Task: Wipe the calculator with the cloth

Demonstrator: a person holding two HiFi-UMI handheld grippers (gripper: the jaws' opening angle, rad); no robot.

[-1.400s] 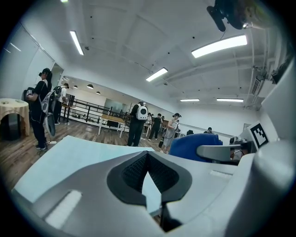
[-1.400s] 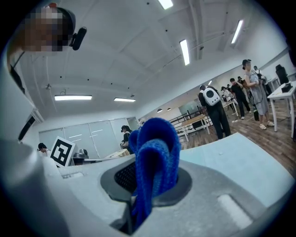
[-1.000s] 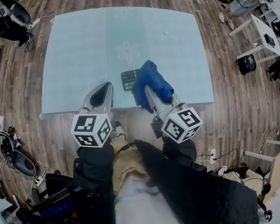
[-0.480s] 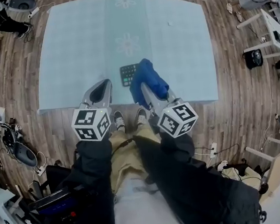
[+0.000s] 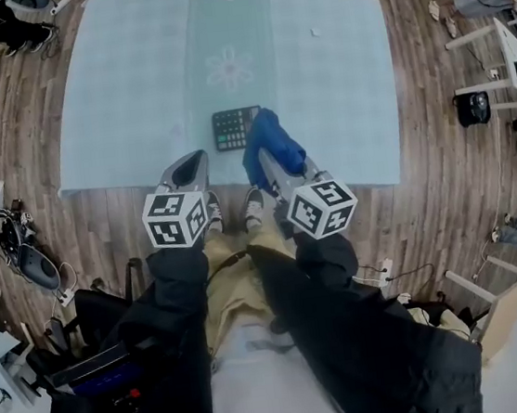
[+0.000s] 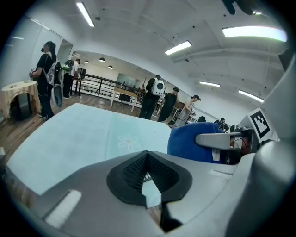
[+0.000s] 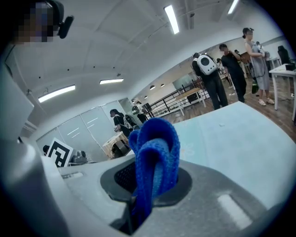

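Note:
A black calculator (image 5: 234, 128) lies near the front edge of the pale blue table (image 5: 131, 85). My right gripper (image 5: 269, 157) is shut on a bunched blue cloth (image 5: 272, 143), which hangs just right of the calculator and overlaps its right edge in the head view. The cloth (image 7: 155, 162) sticks up between the shut jaws in the right gripper view. My left gripper (image 5: 187, 169) hovers at the table's front edge, left of the calculator, shut with nothing in it. From the left gripper view (image 6: 147, 178) the cloth (image 6: 194, 143) shows to the right.
A flower print (image 5: 229, 67) marks the tablecloth behind the calculator. Wooden floor surrounds the table. Several people (image 6: 157, 97) stand beyond its far side. White desks (image 5: 501, 49) stand at the right, and cables and gear (image 5: 23, 267) lie on the floor at the left.
The head view has shifted so the table sits higher in frame. Both grippers kept their places near the front edge, and the cloth stays beside the calculator.

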